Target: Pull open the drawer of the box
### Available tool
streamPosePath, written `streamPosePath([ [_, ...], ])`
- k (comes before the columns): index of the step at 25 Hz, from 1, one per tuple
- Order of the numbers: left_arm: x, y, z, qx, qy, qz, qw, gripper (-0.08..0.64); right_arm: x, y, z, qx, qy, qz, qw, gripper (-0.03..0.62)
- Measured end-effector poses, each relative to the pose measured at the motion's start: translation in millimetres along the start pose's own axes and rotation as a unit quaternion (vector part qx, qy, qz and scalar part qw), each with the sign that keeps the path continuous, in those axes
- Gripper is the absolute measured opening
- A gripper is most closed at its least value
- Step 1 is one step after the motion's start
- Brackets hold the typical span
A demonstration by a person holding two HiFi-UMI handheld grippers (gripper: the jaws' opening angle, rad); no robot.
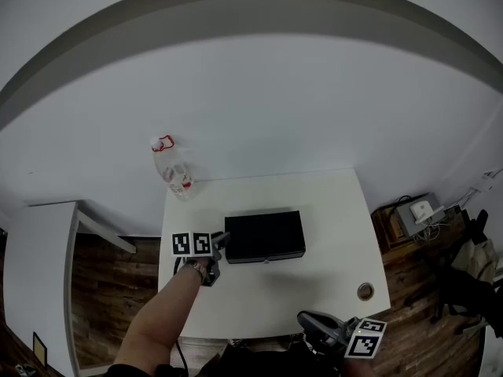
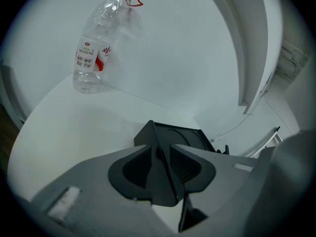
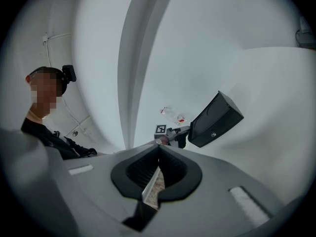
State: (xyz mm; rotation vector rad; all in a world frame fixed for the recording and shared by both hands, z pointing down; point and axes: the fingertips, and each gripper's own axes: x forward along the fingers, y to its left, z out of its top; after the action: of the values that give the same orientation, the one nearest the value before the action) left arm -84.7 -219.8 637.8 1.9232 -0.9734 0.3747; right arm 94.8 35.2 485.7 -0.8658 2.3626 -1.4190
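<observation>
The box [image 1: 265, 234] is found black and closed at the middle of the white table [image 1: 322, 210]. Its front is turned toward the person, and a small knob [image 1: 266, 260] is seen at the front's lower middle. The drawer front is observed flush with the body.

The left gripper [image 1: 223, 242] is placed at the box's left end. In the left gripper view its jaws are seen apart, with a corner of the box [image 2: 170, 135] between them. No pressing of the pads on the box can be confirmed.

The right gripper [image 1: 308, 320] is held at the table's near edge, well apart from the box. Its jaws are seen clenched together on nothing.

A clear bottle [image 1: 174, 171] is noted at the table's far left corner.
</observation>
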Motion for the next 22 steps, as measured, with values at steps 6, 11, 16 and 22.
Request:
streamPosePath([
  [6,11.3,4.8,0.3,-0.007,0.010,0.014,0.9998,0.123,4.7,-2.5,3.1,-0.001,0.001,-0.002,1.000,0.006],
  [11,15.7,5.7,-0.3,-0.022,0.018,0.002,0.9996,0.127,12.6,-10.4,6.9,0.002,0.007,-0.008,1.000,0.006],
  [16,16.5,6.3,0.0,-0.026,0.019,-0.008,0.9994,0.132,40.2,-45.9,4.5,0.036,0.023,-0.029,0.999,0.039],
  [22,17.0,5.4,0.8,-0.020,0.014,-0.007,0.9997,0.133,100.5,-141.8,-0.5,0.094,0.058,-0.107,0.988,0.053],
])
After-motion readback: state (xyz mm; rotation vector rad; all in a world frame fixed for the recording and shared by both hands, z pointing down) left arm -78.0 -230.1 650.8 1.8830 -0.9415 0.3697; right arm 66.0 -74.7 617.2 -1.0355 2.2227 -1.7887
